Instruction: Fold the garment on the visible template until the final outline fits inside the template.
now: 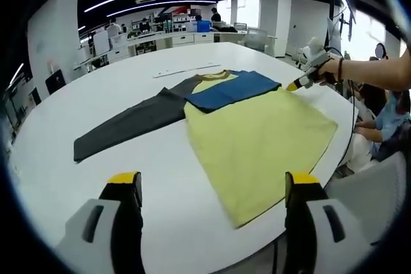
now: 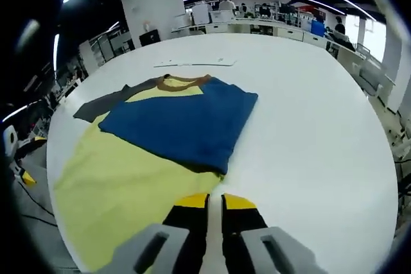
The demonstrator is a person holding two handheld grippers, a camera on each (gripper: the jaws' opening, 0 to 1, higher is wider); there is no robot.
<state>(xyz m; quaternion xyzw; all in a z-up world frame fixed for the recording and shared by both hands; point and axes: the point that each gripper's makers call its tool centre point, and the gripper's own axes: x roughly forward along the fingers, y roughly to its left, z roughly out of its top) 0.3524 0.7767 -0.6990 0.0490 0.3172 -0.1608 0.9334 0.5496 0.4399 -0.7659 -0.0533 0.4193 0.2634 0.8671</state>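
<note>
Tabletop [image 1: 128,178]: white and rounded, it carries everything; the garment lies across its middle, well clear of the far side.
Garment [image 1: 263,139]: a long-sleeved shirt, laid flat. Its yellow body spreads toward you in the left gripper view, hem nearest your left gripper, brown collar at the far end.
Blue sleeve [image 2: 186,120]: already folded in across the chest, so it lies on the yellow just below the collar. In the right gripper view its near corner sits just ahead of your jaws.
Dark grey sleeve [image 1: 128,126]: stretched straight out to the left in the left gripper view, its long axis running away from the body. This is the part that looks unfolded.
Template: a pale strip [image 2: 196,63] lies on the tabletop beyond the collar; you cannot tell from here whether that is the template or where its outline runs.
Left gripper [image 1: 215,187]: jaws spread wide with nothing between them, hovering above the near tabletop by the hem.
Right gripper [image 2: 215,201]: jaws drawn nearly together, with no cloth visible between them, poised at the shirt's edge beside the blue sleeve's corner.
Key relation: the grey sleeve lies forward and left of your left gripper, so that one is likely the better placed to bring it in.
</note>
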